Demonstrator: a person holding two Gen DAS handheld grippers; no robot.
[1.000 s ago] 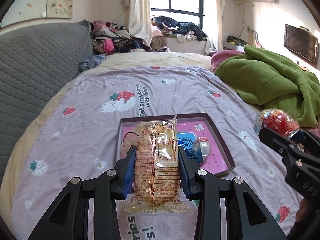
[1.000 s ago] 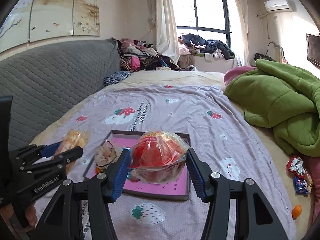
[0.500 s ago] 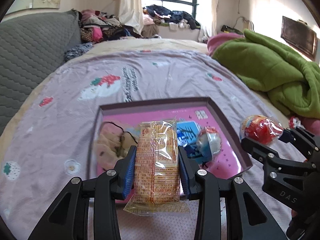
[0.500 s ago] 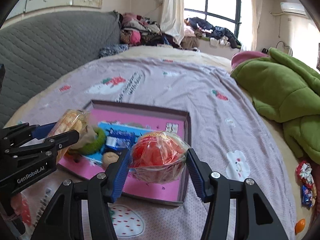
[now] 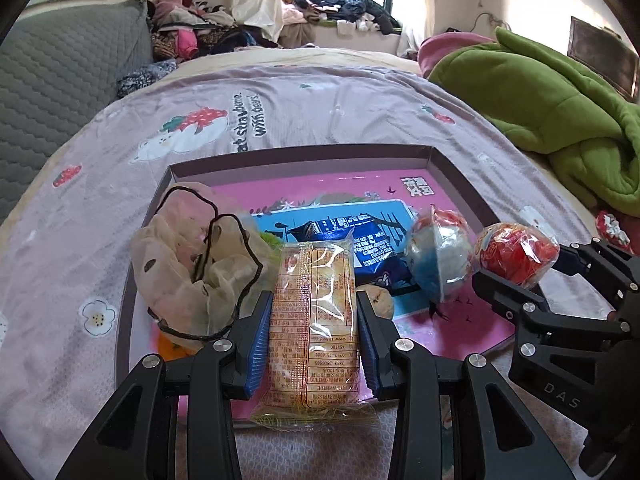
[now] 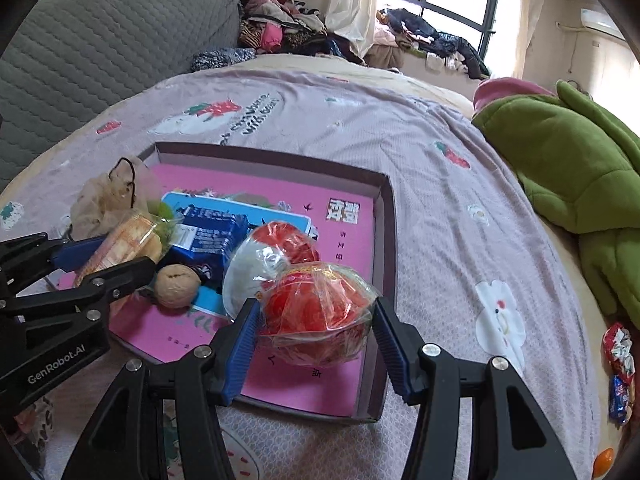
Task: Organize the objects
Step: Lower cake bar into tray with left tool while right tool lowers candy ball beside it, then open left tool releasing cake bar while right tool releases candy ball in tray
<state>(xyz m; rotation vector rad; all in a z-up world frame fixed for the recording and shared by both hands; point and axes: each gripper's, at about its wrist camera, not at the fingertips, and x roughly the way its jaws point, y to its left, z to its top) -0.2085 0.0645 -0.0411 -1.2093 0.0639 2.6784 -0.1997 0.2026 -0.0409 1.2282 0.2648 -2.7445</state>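
My left gripper [image 5: 314,320] is shut on a long orange biscuit packet [image 5: 312,312], held low over the near edge of the pink tray [image 5: 304,158]. In the right wrist view that same gripper [image 6: 100,252] reaches in from the left with the biscuit packet [image 6: 124,242]. My right gripper [image 6: 316,322] is shut on a red ball in clear wrap [image 6: 320,312], over the tray's near right corner [image 6: 382,208]. In the left wrist view the right gripper [image 5: 520,266] holds the red ball [image 5: 516,252] at the tray's right side.
Inside the tray lie a beige scrunchie [image 5: 192,264], a blue snack pack [image 5: 372,246], a walnut [image 6: 176,286] and a red-white-blue wrapped ball [image 5: 438,254]. A green blanket [image 6: 568,168] lies on the right. Small sweets [image 6: 618,360] are scattered near the bed's right edge. A grey headboard [image 6: 100,48] stands on the left.
Both grippers have come down and forward toward the tray, each keeping its load. The tray and its contents now fill much more of both views.
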